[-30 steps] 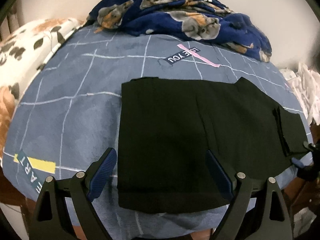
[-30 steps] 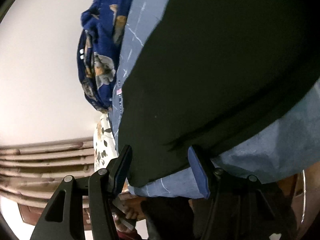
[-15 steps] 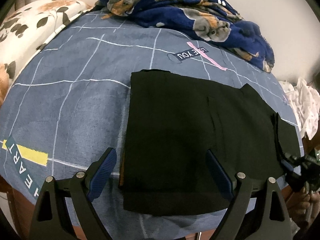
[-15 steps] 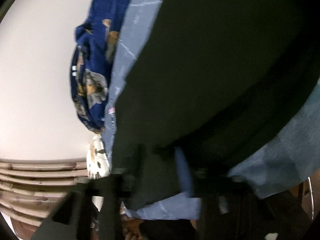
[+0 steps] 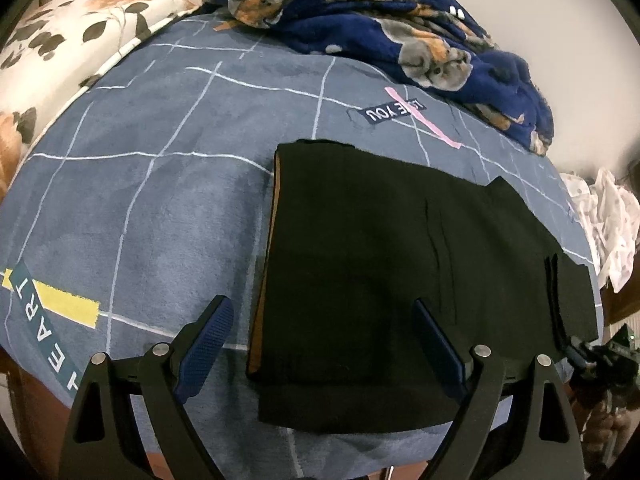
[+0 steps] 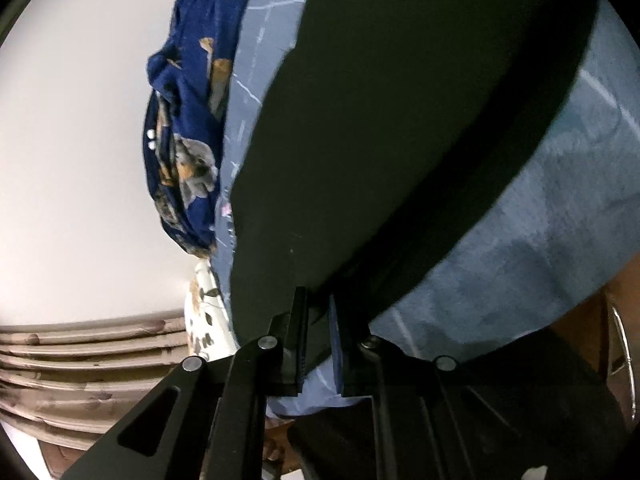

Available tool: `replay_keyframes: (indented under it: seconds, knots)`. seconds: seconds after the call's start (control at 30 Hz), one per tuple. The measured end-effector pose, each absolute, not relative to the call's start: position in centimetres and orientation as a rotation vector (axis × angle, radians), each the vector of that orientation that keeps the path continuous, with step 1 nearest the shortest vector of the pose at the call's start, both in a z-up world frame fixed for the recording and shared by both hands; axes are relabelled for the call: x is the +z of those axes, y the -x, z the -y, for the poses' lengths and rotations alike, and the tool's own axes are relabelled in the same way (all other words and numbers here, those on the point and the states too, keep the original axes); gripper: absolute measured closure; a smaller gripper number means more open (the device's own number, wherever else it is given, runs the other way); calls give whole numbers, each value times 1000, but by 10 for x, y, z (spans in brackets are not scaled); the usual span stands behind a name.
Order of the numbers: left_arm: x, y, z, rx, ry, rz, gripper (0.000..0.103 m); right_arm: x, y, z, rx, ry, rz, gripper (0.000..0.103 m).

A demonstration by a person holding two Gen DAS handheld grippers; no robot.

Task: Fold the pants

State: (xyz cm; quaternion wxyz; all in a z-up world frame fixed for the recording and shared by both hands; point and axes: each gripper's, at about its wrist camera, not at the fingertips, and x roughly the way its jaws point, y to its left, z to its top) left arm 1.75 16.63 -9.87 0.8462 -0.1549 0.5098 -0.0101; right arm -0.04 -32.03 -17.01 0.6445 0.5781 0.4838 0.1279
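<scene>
Fingers of right gripper (image 6: 318,332) nearly closed, pinching the edge of the black pants (image 5: 400,272) at their 12 o'clock. Left gripper (image 5: 320,344) spread wide, gripping nothing, hovering over the near hem. Pants: black, folded flat into a rough rectangle, brownish edge showing at 9 o'clock side, lying on the blue grid bedsheet (image 5: 160,208). Dog-print blanket (image 5: 400,40) bunched at 12 o'clock, well apart.

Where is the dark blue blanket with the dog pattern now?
In the left wrist view, the dog-print blanket lies bunched at the far edge of the blue bedspread, against the wall, beyond the black pants and right of the floral pillow.
</scene>
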Motion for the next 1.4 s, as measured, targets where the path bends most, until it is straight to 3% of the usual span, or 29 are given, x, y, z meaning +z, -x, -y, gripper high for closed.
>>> replay_keyframes:
  seconds: [0.23, 0.33, 0.4, 0.53, 0.63, 0.87, 0.97, 1.27, 1.3, 1.33, 1.4]
  knots:
    - [-95, -18, -164, -7, 266, -1077, 13, -188, 0, 325, 321, -1428, -1131, 90]
    - [-85, -19, -176, -1, 238, -1068, 13, -183, 2, 324, 372, -1416, -1168, 80]
    - [-80, -20, -185, -21, 228, -1061, 13, -164, 6, 319, 416, -1293, -1192, 60]
    - [-86, -24, -205, -87, 247, -1082, 13, -129, 14, 307, 489, -1090, -1150, 58]
    - [-98, -26, -213, -204, 347, -1099, 13, -119, 13, 304, 504, -1037, -1106, 51]
    - [-110, -44, -196, -332, 299, -1129, 13, -144, 13, 300, 493, -1106, -1161, 50]
    - [-99, -49, -186, -381, 282, -1104, 26, -148, 11, 298, 484, -1112, -1165, 50]
    - [-115, -69, -192, -377, 345, -1154, 28, -157, 6, 295, 486, -1150, -1170, 49]
    - [-115, -68, -193, -382, 362, -1149, 42, -157, 5, 294, 487, -1147, -1170, 49]
    - [-116, -69, -191, -380, 350, -1154, 68, -156, 5, 294, 490, -1147, -1167, 49]
    - [-112, -68, -185, -360, 298, -1154, 73, -155, 3, 292, 504, -1144, -1157, 48]
